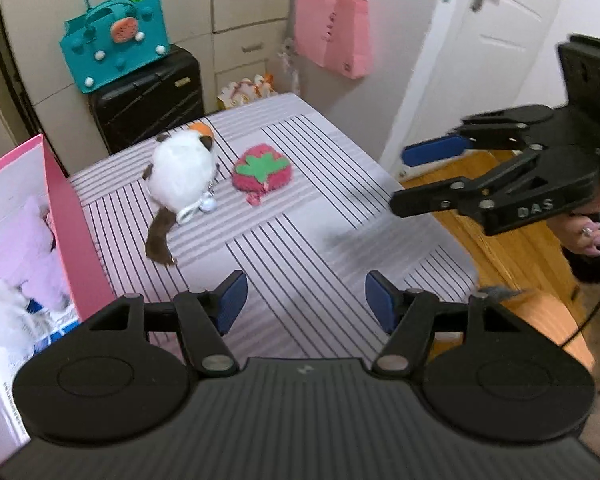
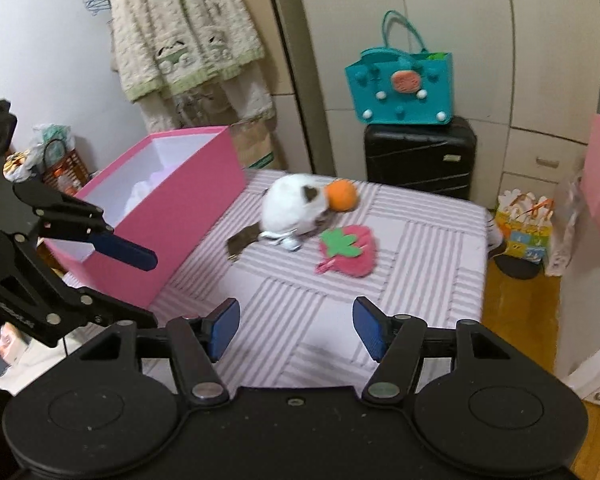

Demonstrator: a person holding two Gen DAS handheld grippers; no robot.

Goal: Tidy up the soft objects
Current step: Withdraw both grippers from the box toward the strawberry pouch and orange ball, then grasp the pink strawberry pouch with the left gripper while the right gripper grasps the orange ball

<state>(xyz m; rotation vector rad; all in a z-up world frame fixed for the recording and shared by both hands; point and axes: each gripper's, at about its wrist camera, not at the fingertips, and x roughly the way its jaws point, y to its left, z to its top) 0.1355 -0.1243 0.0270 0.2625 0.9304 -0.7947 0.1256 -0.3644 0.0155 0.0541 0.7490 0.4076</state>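
A white plush bird [image 1: 182,172] with an orange beak and brown tail lies on the striped table [image 1: 300,260]; it also shows in the right wrist view [image 2: 296,204]. A red strawberry plush [image 1: 262,174] lies just right of it, also in the right wrist view [image 2: 348,250]. An open pink box [image 2: 160,216] stands at the table's left; it [image 1: 76,240] holds lilac and white soft toys [image 1: 24,256]. My left gripper [image 1: 306,304] is open and empty above the near table. My right gripper [image 2: 296,330] is open and empty, seen at the right in the left wrist view [image 1: 400,180].
A black suitcase [image 2: 420,160] with a teal bag [image 2: 400,84] on top stands behind the table. A pink paper bag [image 1: 332,32] hangs on the wall. Gift bags [image 2: 524,228] sit on the wooden floor [image 1: 508,240]. A white door [image 1: 480,60] is to the right.
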